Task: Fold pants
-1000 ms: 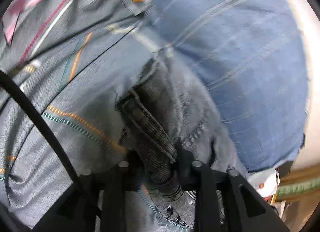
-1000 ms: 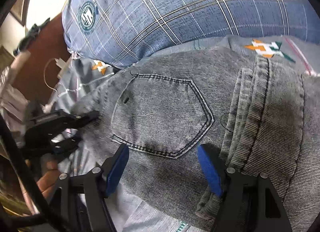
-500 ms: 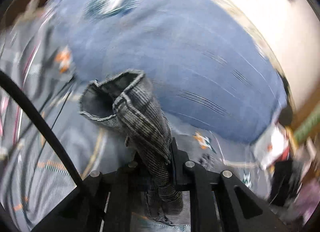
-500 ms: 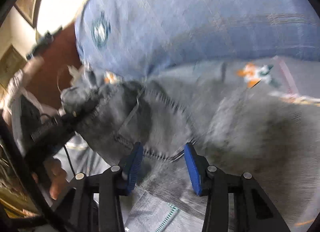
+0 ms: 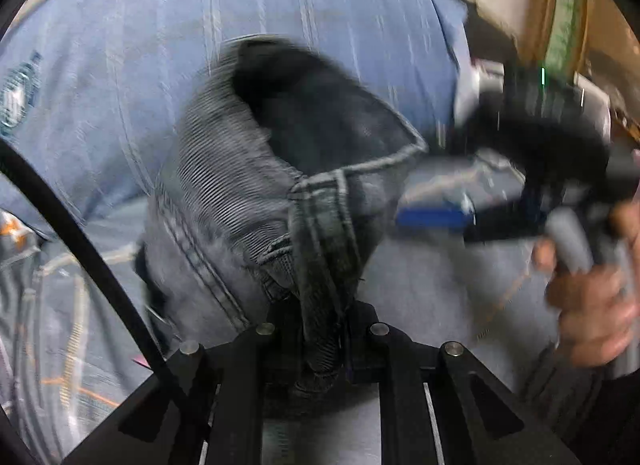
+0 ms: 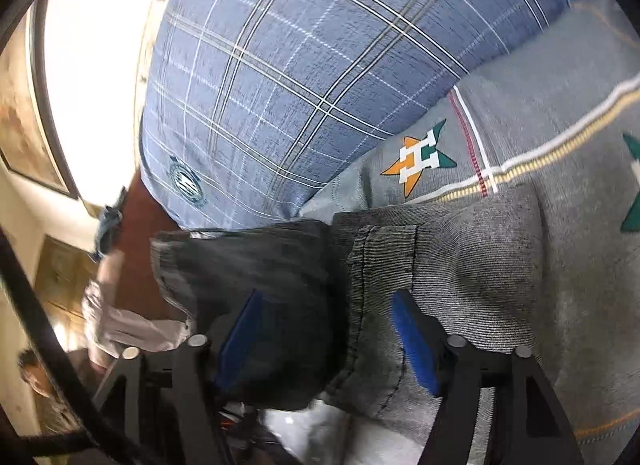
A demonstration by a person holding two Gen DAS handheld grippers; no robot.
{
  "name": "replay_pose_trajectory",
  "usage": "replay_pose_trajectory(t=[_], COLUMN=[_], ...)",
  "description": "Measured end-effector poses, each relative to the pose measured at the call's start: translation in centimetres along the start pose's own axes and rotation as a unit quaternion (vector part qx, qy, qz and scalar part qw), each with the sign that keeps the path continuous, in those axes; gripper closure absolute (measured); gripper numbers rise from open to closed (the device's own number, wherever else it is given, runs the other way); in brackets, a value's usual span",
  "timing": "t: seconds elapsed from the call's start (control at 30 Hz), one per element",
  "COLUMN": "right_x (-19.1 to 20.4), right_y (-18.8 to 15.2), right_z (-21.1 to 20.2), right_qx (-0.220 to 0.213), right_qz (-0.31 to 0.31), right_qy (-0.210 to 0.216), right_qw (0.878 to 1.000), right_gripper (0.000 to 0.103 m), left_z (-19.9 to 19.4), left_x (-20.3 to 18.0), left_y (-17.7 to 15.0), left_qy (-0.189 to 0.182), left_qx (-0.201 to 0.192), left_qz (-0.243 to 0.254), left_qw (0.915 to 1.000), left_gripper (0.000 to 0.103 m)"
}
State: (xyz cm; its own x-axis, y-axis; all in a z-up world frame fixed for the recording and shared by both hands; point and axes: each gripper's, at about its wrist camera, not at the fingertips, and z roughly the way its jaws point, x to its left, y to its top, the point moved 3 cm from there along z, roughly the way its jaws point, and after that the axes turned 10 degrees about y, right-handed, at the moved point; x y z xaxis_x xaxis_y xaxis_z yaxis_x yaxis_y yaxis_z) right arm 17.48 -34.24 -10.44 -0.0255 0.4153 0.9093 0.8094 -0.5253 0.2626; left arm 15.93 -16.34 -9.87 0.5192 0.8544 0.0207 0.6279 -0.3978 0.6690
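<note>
The grey denim pants (image 5: 248, 193) hang bunched from my left gripper (image 5: 324, 329), which is shut on a fold of their waistband and lifts it off the bed. In the right wrist view the pants (image 6: 460, 265) lie partly folded on the grey bedspread. My right gripper (image 6: 332, 337) is open, its blue pads (image 6: 412, 341) on either side of a denim seam without pinching it. That right gripper also shows in the left wrist view (image 5: 436, 217), held by a hand (image 5: 592, 305) to the right of the pants.
A large blue plaid pillow (image 6: 300, 77) lies just behind the pants. The grey bedspread (image 6: 560, 113) with star logos and stripes spreads out to the right. A wall with a framed picture (image 6: 28, 125) and clutter are at the left.
My left gripper has lifted the waistband and carried it over toward the right gripper. My right gripper has moved along the pants and stays open.
</note>
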Motion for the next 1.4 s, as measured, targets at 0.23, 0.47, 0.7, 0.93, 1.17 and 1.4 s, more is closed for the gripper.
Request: replay_pose_trajectory(t=[0.23,0.47,0.7,0.93,1.17,1.4], right_x=[0.0,1.5,0.2,3.4,1.3,1.8], right_y=[0.4,0.2,1.0,0.6,-0.3,1.4], right_z=[-1.3,-1.1,-3.1,-3.5,2.7,-1.8], right_qx=[-0.011,0.002,-0.021,-0.023,0.034,-0.037], right_qz=[0.01,-0.019,-0.008,-0.083,-0.106,-0.1], right_qy=[0.011,0.019,-0.026,-0.036,-0.136,-0.126], right_qw=[1.0,1.0,0.999,0.996,0.984,0.986], right_gripper=[0.026,0.022,0.022,0.022,0.069,0.099], left_z=[1.2,0.3,-3.1,-3.0,0.8,-3.0], left_x=[-1.5,-4.3,-2.7,0.5,-1.7,-1.0], left_y=[-0.4,0.2,-0.7,-2.4,-2.6,-1.0], left_qy=[0.018,0.004,-0.085,-0.042,-0.003,-0.07], left_qx=[0.021,0.026,0.008,0.009,0.032,-0.016], left_qz=[0.012,0.057,0.01,0.014,0.064,0.03], left_qw=[0.9996,0.998,0.9963,0.999,0.9974,0.997], left_gripper=[0.088,0.053,0.045,0.042,0.055,0.081])
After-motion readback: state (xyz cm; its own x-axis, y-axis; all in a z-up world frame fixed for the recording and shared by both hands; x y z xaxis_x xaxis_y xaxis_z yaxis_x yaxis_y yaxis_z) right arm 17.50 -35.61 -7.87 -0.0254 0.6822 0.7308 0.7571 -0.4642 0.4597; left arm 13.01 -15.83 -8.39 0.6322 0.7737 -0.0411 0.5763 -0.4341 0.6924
